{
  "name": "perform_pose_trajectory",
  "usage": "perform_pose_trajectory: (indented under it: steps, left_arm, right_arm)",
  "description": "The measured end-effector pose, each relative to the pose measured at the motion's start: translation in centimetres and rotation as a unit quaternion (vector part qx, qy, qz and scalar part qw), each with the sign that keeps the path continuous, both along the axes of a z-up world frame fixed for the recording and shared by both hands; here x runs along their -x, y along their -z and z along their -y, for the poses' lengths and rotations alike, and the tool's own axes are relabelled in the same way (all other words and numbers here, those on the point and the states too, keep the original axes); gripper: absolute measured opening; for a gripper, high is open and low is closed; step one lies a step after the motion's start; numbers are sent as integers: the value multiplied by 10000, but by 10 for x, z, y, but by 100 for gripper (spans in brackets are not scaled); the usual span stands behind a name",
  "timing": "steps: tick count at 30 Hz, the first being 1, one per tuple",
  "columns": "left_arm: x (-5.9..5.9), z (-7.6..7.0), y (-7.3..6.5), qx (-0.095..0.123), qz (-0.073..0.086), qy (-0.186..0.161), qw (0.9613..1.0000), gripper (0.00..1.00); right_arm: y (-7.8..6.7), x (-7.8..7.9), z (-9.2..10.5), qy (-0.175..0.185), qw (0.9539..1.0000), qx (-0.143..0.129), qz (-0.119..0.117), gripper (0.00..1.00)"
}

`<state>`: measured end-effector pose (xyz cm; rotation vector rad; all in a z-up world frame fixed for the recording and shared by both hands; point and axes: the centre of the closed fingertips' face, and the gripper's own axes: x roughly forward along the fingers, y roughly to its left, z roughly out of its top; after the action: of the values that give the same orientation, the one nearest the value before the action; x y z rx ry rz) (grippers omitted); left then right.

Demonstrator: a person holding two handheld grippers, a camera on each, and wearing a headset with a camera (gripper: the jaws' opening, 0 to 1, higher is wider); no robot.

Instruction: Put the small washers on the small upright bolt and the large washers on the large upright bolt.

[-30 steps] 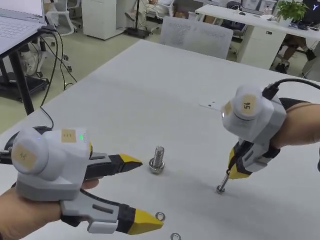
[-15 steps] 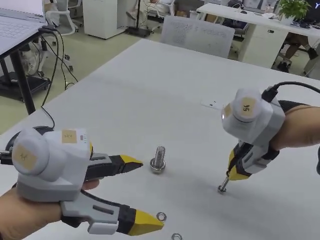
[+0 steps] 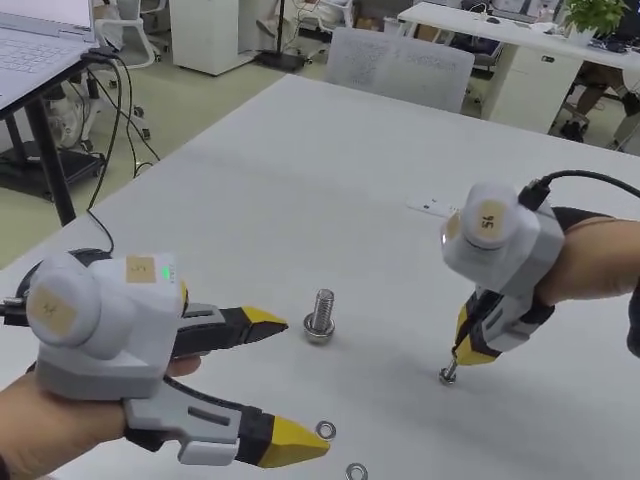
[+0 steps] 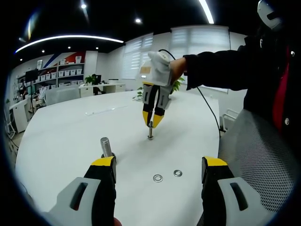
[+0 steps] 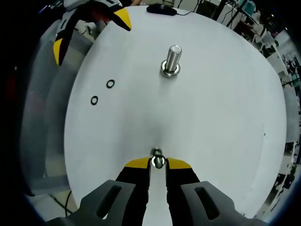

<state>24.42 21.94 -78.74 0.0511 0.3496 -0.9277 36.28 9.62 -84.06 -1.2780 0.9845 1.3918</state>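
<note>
Head view: toward the near edge of the white worktop (image 3: 300,180), the large bolt (image 3: 320,317), bright threaded steel, stands on its head. The small bolt (image 3: 448,373), a thin steel stud, stands well to its right. The right gripper (image 3: 468,350), grey with yellow tips, points down with its jaws drawn narrow over the small bolt's top, likely to feed a washer on. Whether a washer is nipped there I cannot tell. The left gripper (image 3: 285,385) hangs with its jaws spread wide.

Left gripper view: two loose washers (image 4: 158,178), small steel rings, lie on the worktop between the spread jaws. They are probably the next pick.

Right gripper view: the small bolt's top (image 5: 157,161) sits between the close tips. The wider ring at the large bolt's (image 5: 171,59) foot may be its head or a washer.
</note>
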Motion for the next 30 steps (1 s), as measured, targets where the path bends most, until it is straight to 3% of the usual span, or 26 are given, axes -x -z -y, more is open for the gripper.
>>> perform_pose_trajectory:
  steps: [30]
  left_arm:
    - [-1,-1,1,-21,-23,-36,10000,74]
  right_arm:
    - [28,5,0,21,9999,74,-151,13]
